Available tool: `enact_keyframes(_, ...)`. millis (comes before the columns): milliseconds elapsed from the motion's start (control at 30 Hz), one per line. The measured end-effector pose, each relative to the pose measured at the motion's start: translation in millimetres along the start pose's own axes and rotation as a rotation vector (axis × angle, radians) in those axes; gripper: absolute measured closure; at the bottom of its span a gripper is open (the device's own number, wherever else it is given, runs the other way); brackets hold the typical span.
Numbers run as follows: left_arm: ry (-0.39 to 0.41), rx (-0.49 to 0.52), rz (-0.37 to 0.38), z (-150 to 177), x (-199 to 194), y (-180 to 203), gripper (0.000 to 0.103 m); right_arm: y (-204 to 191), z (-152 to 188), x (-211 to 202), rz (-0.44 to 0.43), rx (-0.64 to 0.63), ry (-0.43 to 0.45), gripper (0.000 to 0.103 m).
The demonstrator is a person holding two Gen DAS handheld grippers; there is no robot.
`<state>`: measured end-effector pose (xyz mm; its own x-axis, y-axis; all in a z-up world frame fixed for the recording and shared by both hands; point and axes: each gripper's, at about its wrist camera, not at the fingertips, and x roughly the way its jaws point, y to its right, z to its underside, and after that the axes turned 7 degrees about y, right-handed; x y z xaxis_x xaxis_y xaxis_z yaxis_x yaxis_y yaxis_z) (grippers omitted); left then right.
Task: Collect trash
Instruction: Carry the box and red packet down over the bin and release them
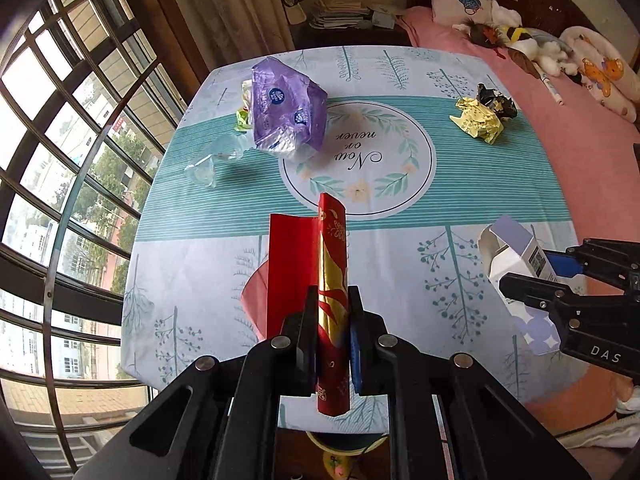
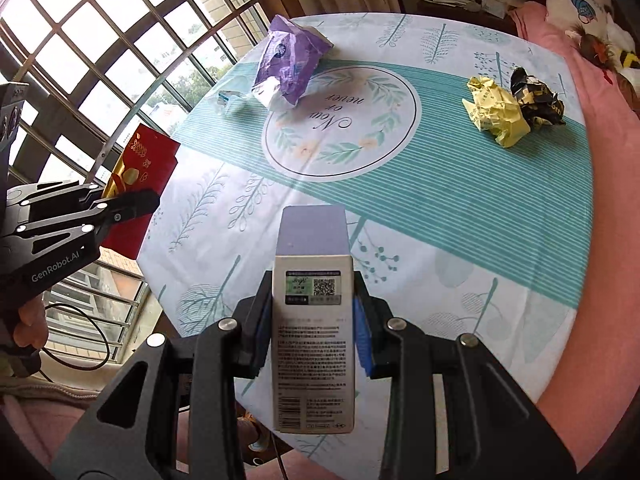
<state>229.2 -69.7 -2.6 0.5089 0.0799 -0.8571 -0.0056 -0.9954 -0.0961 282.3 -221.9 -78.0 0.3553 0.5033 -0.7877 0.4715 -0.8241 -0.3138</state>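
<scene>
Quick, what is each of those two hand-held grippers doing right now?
Left hand-held gripper: closed on a red and gold envelope.
Right hand-held gripper: closed on a small white and purple box.

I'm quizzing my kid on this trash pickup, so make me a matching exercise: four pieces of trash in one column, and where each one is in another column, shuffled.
Things:
1. red envelope
2. white box
3. purple wrapper
4. yellow paper ball

Places:
A. on the table, far side near the window
B. held in the left claw
C. on the table, far side near the bed, touching a black crumpled ball
D. held in the right claw

Pairs: 1-B, 2-D, 3-A, 4-C
</scene>
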Motion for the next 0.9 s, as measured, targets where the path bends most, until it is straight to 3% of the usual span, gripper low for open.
enact_keyframes(200,0.063,0.024,0.026,60,-41,-38,0.092,-64,44,-22,0.042,0.032,0.070,0.072)
enact_keyframes(400,0.075,0.052,0.067,135,-69,-74,0.092,-127,112,-32,0.105,0.114,0.093,0.072)
enact_keyframes(667,0.016,0.060,0.119,227,-79,-113,0.091,-202,201,-26,0.151,0.151,0.017,0.072)
enact_keyframes(900,-0.094,0.051,0.178,290,-50,-110,0.091,-224,245,5,0.166,0.133,-0.093,0.072)
